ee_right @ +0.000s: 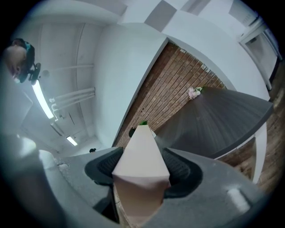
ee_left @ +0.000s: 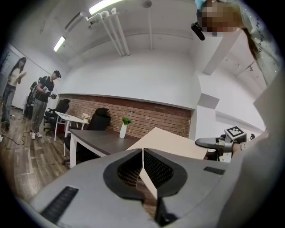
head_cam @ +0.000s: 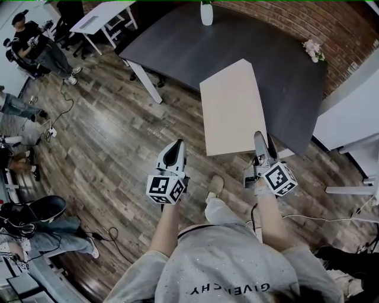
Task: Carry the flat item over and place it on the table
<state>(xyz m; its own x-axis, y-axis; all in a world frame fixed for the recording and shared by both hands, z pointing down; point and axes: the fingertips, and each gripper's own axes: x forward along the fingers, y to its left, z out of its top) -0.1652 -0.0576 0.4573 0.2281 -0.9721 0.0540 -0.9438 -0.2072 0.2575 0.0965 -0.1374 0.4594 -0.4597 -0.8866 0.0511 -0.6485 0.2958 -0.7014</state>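
A pale beige flat board (head_cam: pixel 231 109) hangs level in the air, its far part over the near edge of the dark grey table (head_cam: pixel 237 41). My right gripper (head_cam: pixel 259 139) is shut on the board's near right corner; in the right gripper view the board (ee_right: pixel 141 151) fills the space between the jaws. My left gripper (head_cam: pixel 176 147) floats to the left of the board's near left corner, apart from it, jaws shut on nothing. From the left gripper view the board (ee_left: pixel 173 143) shows beyond the closed tips (ee_left: pixel 142 153).
A white vase (head_cam: pixel 206 13) with a plant stands at the table's far edge, pink flowers (head_cam: pixel 312 50) at its right end. A white desk (head_cam: pixel 98 18) and a standing person (head_cam: pixel 41 47) are far left. White furniture (head_cam: pixel 349 118) is at the right. Wood floor (head_cam: pixel 106 142) lies beneath.
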